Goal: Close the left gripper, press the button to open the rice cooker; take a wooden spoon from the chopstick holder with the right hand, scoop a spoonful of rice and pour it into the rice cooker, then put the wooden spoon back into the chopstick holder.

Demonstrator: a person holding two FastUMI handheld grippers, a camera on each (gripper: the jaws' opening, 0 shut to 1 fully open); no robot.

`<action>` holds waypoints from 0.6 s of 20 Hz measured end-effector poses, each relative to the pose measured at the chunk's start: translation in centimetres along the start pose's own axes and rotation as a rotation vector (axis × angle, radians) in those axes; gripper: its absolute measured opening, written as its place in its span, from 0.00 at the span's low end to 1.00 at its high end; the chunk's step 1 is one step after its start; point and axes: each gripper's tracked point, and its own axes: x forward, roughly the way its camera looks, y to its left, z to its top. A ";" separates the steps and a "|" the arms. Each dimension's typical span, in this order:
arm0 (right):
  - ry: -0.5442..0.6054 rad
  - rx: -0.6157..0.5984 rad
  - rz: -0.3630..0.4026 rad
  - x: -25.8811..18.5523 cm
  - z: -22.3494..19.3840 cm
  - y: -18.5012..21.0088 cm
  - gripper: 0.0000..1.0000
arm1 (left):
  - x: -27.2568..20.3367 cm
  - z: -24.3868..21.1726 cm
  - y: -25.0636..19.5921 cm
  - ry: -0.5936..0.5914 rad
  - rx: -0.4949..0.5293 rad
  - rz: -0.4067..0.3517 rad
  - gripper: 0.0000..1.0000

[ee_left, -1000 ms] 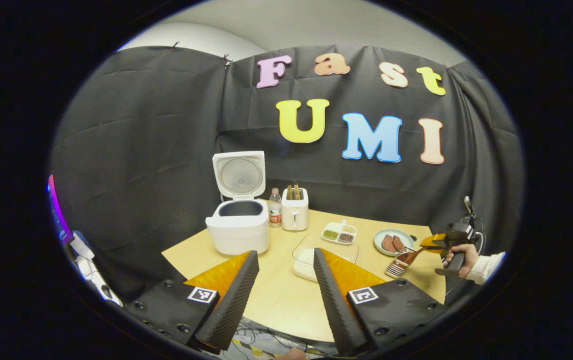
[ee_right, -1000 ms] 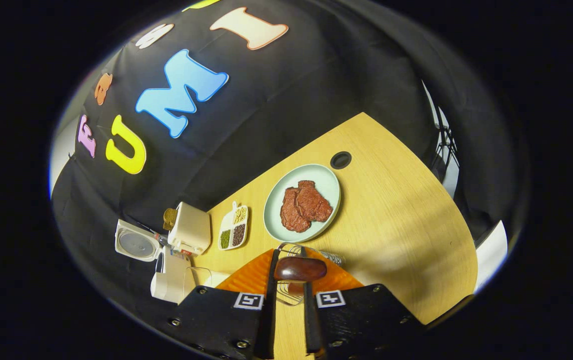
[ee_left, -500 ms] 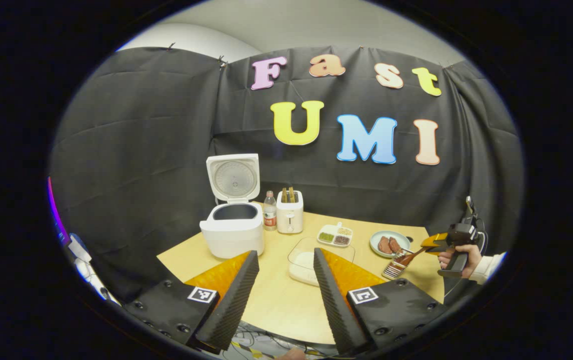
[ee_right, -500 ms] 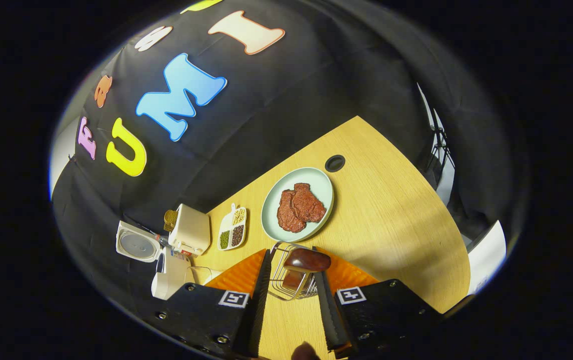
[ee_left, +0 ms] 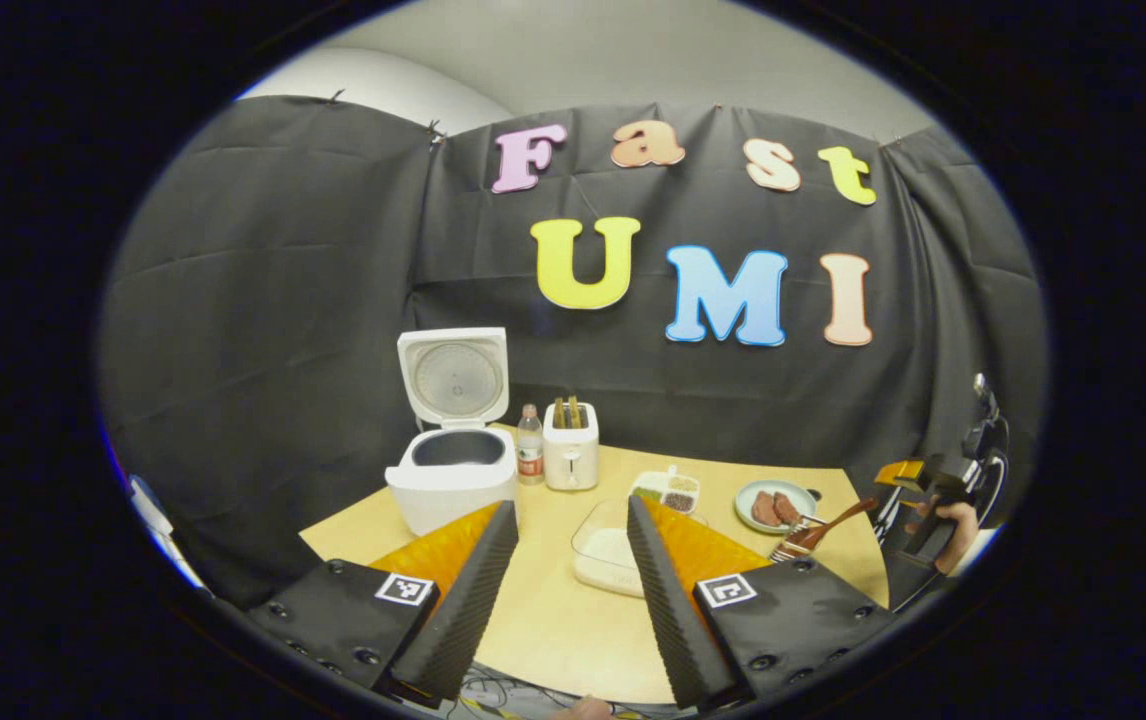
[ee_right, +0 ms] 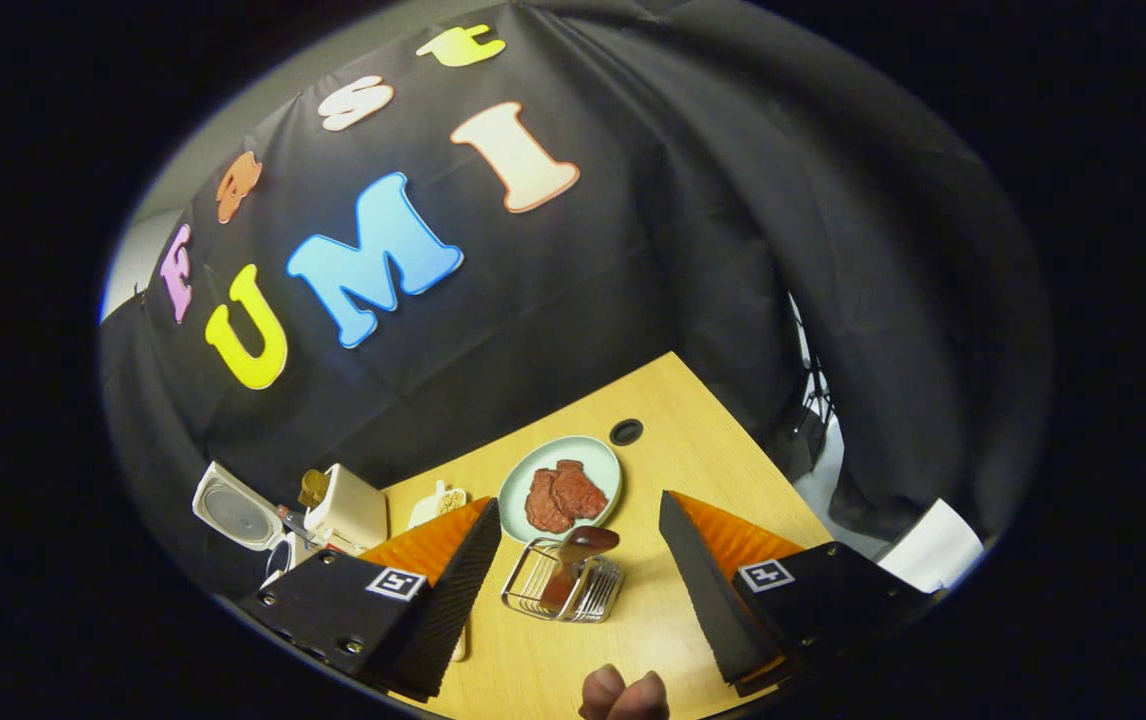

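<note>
Wooden spoon [ee_right: 573, 560] stands in the chopstick holder [ee_right: 561, 592], beside the plate [ee_right: 558, 470]; bottle [ee_left: 530, 452] label unreadable. Right gripper [ee_right: 578, 590] and left gripper [ee_left: 563, 580] gape wide, empty.

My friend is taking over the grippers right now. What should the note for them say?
Left hand-held gripper: open, holding nothing, held over the near table edge.
Right hand-held gripper: open, empty, pulled back from the chopstick holder.
Wooden spoon: standing in the chopstick holder, next to the plate of meat.
Rice cooker: lid up, pot open, at the far left of the table.
Rice container: in the middle of the table.
Done: cooker opened, spoon back in its holder. Whether rice went into the pot cannot be seen from here.
Left: probably nothing; check the pot.
</note>
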 end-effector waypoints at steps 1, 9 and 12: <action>-0.006 -0.037 -0.005 -0.7 -0.1 0.6 0.98 | 0.7 0.2 0.2 -0.005 -0.003 -0.018 0.81; -0.191 -0.247 -0.046 -7.9 1.4 10.8 0.98 | 7.6 2.0 6.0 -0.031 -0.068 -0.155 0.81; -0.238 -0.300 -0.048 -10.0 0.4 16.1 0.98 | 11.0 4.1 9.5 -0.062 -0.091 -0.191 0.81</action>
